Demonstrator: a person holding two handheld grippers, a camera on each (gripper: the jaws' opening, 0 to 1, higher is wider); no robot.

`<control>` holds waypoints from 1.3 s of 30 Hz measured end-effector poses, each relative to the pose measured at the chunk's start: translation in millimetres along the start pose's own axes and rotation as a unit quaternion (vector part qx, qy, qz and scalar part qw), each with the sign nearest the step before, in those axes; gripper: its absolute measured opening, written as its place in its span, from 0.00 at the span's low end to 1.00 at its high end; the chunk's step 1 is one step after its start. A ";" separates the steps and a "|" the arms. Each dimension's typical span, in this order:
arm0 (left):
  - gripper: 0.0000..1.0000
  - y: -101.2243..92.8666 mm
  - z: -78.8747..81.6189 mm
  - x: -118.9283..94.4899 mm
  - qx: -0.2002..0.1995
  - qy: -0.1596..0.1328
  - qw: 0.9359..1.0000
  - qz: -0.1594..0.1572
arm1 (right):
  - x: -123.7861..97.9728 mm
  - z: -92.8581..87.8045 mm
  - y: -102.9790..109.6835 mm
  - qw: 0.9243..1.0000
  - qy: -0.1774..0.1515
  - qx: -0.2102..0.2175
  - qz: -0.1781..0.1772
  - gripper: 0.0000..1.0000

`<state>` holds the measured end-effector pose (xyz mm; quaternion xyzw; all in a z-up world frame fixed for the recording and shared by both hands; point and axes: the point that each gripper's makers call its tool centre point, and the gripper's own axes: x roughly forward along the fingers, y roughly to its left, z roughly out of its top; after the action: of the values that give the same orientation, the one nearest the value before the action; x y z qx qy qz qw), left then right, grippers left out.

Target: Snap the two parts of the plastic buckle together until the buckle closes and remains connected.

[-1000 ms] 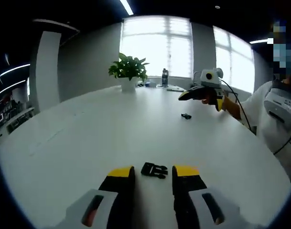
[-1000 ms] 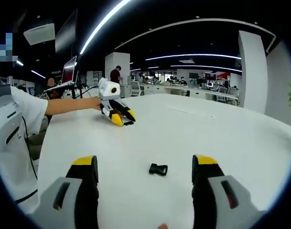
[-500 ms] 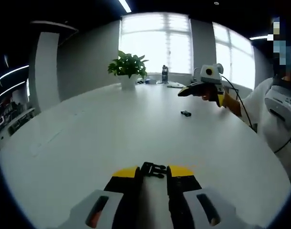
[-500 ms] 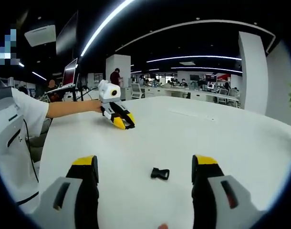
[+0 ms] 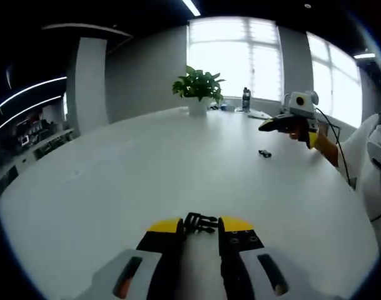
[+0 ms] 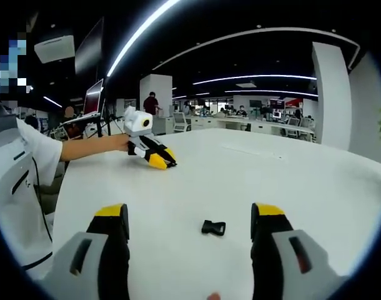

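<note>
The pronged buckle half (image 5: pixel 201 222), black plastic with slim springy tines, now sits pinched between the yellow-tipped jaws of the left gripper (image 5: pixel 201 226); a second ago those jaws stood apart with the piece lying loose on the table between them. Since the clamp closed the left gripper view has swung, and the piece looks raised just off the surface, so one half is judged secured and ready to be carried to its mate.

That mate, the socket buckle half (image 6: pixel 213 227), a small squat black shell with a hollow mouth, lies flat on the white table (image 6: pixel 315 187) between the wide-open jaws of the right gripper (image 6: pixel 189 215), touched by neither. It has slid slightly rightward in that view as the hand shifts.

The tabletop is smooth, matte, and broadly curved at its edge. A potted plant (image 5: pixel 197 90) stands far off by the windows.
</note>
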<state>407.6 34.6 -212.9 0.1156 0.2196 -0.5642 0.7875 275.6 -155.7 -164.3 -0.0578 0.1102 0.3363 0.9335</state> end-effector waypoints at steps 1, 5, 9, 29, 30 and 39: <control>0.21 0.9 -0.6 -2.5 -0.014 0.003 1.000 0.012 | 0.4 0.1 0.3 1.000 0.000 0.000 0.001 0.80; 0.21 -4.4 2.5 -13.2 -0.050 -0.020 0.998 0.027 | 3.0 -2.6 0.4 1.000 0.006 -0.002 0.000 0.80; 0.21 -8.5 5.6 -26.0 -0.075 -0.037 0.995 0.051 | 5.7 -2.0 2.4 1.000 0.004 -0.004 0.007 0.80; 0.21 -41.6 -15.4 -72.8 -0.115 -0.069 0.976 0.171 | 12.1 8.0 9.4 1.000 -0.008 -0.022 0.020 0.80; 0.21 -43.4 -17.5 -73.5 -0.118 -0.068 0.975 0.173 | 12.8 8.0 9.2 0.999 -0.007 -0.024 0.020 0.80; 0.21 -48.4 -31.8 -91.5 -0.114 -0.058 0.962 0.240 | 16.6 6.4 9.8 0.999 -0.005 -0.023 0.026 0.79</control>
<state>330.8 108.7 -194.1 0.0418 0.2022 -0.3357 0.9191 282.8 -136.8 -162.4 -0.0745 0.0988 0.3632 0.9235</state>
